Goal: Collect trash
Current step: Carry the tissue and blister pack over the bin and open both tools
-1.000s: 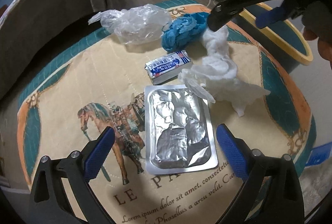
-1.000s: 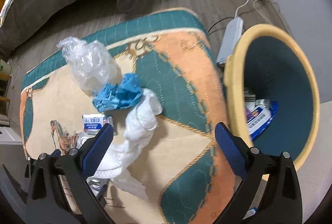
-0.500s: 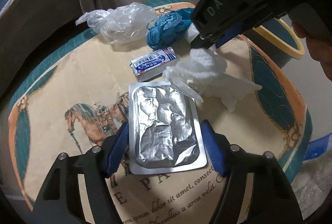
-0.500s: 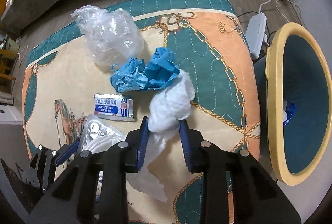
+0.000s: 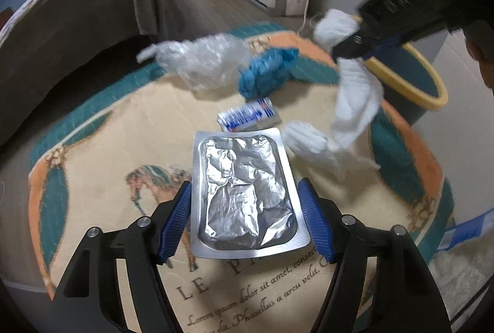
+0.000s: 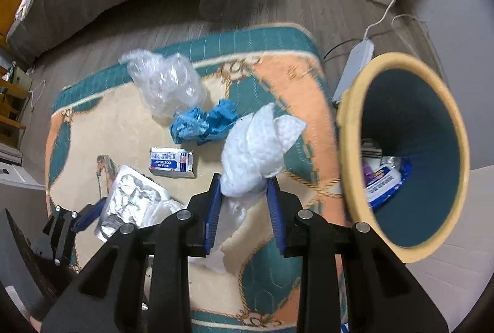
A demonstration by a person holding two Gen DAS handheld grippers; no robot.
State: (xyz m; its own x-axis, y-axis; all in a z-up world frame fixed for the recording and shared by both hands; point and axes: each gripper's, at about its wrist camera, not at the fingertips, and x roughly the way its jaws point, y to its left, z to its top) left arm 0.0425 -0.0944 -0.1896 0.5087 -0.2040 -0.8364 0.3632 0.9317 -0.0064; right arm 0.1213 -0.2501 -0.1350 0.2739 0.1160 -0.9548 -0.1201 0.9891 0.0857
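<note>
The right gripper (image 6: 244, 191) is clamped on a white tissue wad (image 6: 259, 144), lifted near the yellow-rimmed bin (image 6: 349, 129), which already holds wrappers. The left gripper (image 5: 245, 209) pinches a foil blister pack (image 5: 244, 191) by its edges; a plastic bag (image 6: 166, 86), blue glove (image 6: 203, 124) and small box (image 6: 171, 161) are left on the mat (image 6: 92, 123).

On the mat (image 6: 129, 129) we find the foil tray (image 5: 244, 194) nearest the left gripper (image 5: 247, 215), lying between its two fingers. Just behind the tray sits the small box (image 5: 248, 117), and behind that the crumpled glove (image 5: 267, 72), with the plastic bag (image 5: 200, 64) to its left. The tissue wad (image 6: 256, 147) sits between the fingers of the right gripper (image 6: 244, 203), raised above the mat, right of the glove; its tail hangs down toward the tray. The bin (image 6: 407, 104) stands off the mat's right edge, with wrappers (image 6: 386, 178) inside it
</note>
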